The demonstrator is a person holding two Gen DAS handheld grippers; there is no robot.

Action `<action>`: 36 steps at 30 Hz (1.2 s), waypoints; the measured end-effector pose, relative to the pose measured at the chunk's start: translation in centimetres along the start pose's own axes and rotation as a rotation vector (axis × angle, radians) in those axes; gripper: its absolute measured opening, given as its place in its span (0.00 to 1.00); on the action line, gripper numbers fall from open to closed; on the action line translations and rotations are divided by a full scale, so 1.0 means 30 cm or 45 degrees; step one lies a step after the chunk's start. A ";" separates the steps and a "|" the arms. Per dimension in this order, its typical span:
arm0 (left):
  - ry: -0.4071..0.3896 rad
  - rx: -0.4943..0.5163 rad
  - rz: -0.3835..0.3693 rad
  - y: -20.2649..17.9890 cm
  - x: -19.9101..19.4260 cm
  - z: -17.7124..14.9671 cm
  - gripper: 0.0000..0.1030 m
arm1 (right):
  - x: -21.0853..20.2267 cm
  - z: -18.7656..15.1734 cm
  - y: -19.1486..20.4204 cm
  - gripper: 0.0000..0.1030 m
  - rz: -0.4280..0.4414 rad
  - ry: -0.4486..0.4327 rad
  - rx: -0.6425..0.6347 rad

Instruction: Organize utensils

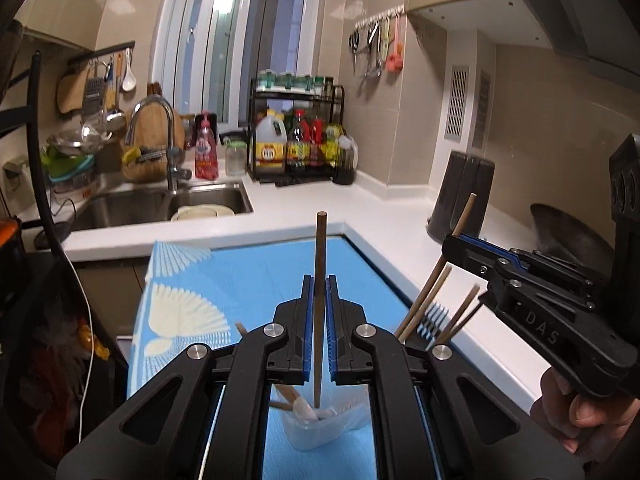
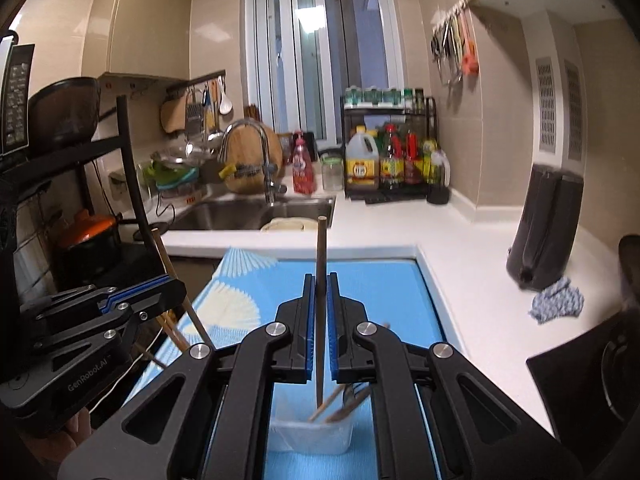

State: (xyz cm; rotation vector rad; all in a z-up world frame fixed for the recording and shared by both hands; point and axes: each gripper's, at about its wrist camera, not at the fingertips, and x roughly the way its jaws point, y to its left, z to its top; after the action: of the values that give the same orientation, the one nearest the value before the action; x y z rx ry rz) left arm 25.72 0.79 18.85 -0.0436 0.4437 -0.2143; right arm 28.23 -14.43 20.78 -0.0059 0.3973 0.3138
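Left gripper [image 1: 319, 300] clamped on dark chopstick [image 1: 320, 264], held upright, tip down in clear plastic container [image 1: 320, 420] on blue mat [image 1: 256, 280]. Right gripper [image 2: 320, 300] likewise pinching its own dark chopstick [image 2: 321, 264] upright over same container [image 2: 312, 436], which holds more wooden chopsticks [image 2: 340, 404]. Sink [image 2: 240, 212] beyond mat.

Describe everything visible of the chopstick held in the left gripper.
The dark chopstick is a slim, round, dark brown wood-like stick, upright, pinched between the blue pads of the left gripper. Its blunt top stands above the fingers; its lower tip points down into the clear plastic container on the blue mat.
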 end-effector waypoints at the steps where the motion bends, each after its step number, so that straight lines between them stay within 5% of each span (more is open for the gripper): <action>1: 0.013 -0.002 0.000 0.000 0.000 -0.010 0.06 | -0.001 -0.011 0.003 0.06 0.013 0.019 -0.007; 3: 0.014 -0.007 0.005 0.003 -0.024 -0.015 0.08 | -0.023 -0.023 0.007 0.06 0.018 0.029 -0.024; 7: -0.060 -0.003 0.032 0.003 -0.127 -0.004 0.38 | -0.096 -0.044 -0.009 0.11 0.038 0.052 -0.005; 9: -0.110 -0.004 0.044 -0.006 -0.205 -0.009 0.41 | -0.151 -0.064 -0.017 0.13 0.038 0.040 0.002; 12: -0.179 -0.032 0.080 -0.021 -0.306 -0.040 0.55 | -0.243 -0.114 -0.026 0.38 0.022 0.007 0.005; 19: -0.204 -0.135 0.229 -0.070 -0.383 -0.307 0.85 | -0.401 -0.341 -0.038 0.52 -0.058 -0.069 -0.056; 25: 0.010 -0.215 0.352 -0.080 -0.200 -0.558 0.85 | -0.321 -0.522 -0.104 0.56 -0.149 0.018 -0.058; 36: 0.051 -0.200 0.404 -0.096 -0.205 -0.575 0.92 | -0.292 -0.575 -0.127 0.64 -0.143 0.050 -0.004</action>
State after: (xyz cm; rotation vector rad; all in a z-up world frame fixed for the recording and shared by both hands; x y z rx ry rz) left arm 12.29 -0.63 6.12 -0.1217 0.5003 0.1325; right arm 15.18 -21.84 8.00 -0.0369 0.4337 0.2038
